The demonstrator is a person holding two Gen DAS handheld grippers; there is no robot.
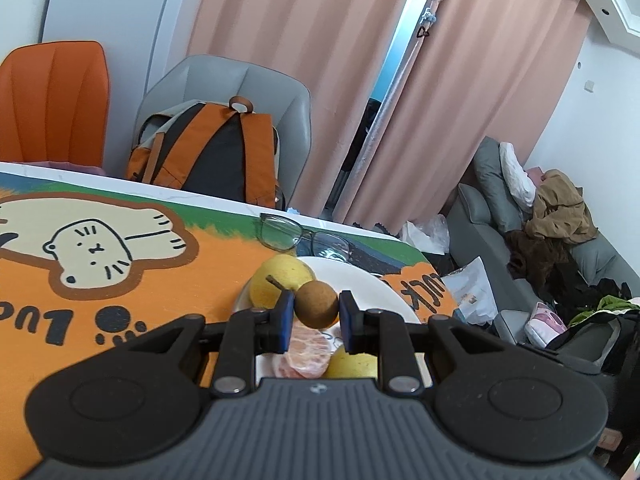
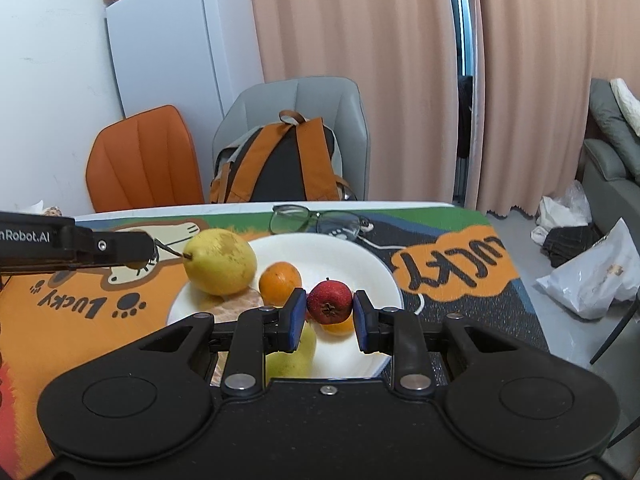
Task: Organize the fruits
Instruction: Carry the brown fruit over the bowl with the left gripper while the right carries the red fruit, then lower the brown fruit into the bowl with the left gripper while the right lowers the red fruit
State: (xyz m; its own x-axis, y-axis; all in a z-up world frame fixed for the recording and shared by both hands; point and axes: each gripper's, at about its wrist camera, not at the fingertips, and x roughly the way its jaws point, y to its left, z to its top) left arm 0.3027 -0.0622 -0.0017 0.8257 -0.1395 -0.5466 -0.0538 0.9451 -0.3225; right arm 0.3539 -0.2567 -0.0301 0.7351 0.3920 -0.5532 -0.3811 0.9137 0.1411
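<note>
My left gripper [image 1: 317, 309] is shut on a small round brown fruit [image 1: 317, 304] above the near left part of the white plate [image 1: 380, 292]. On the plate lie a yellow pear [image 1: 280, 280], peeled orange segments [image 1: 308, 354] and another yellow fruit [image 1: 352, 364]. My right gripper [image 2: 329, 307] is shut on a small red fruit [image 2: 329, 301] above the plate [image 2: 352, 256]. In the right wrist view the plate holds the pear [image 2: 219, 261], an orange [image 2: 280, 282], peeled segments [image 2: 236, 308] and a yellow-green fruit [image 2: 292, 354]. The left gripper's body [image 2: 72, 246] enters from the left.
Glasses [image 2: 316, 220] lie on the cartoon tablecloth [image 2: 452, 268] just behind the plate. A grey chair with an orange backpack [image 2: 280, 164] and an orange chair [image 2: 144, 164] stand behind the table. A sofa with clothes [image 1: 552, 220] and bags on the floor [image 2: 592, 276] are to the right.
</note>
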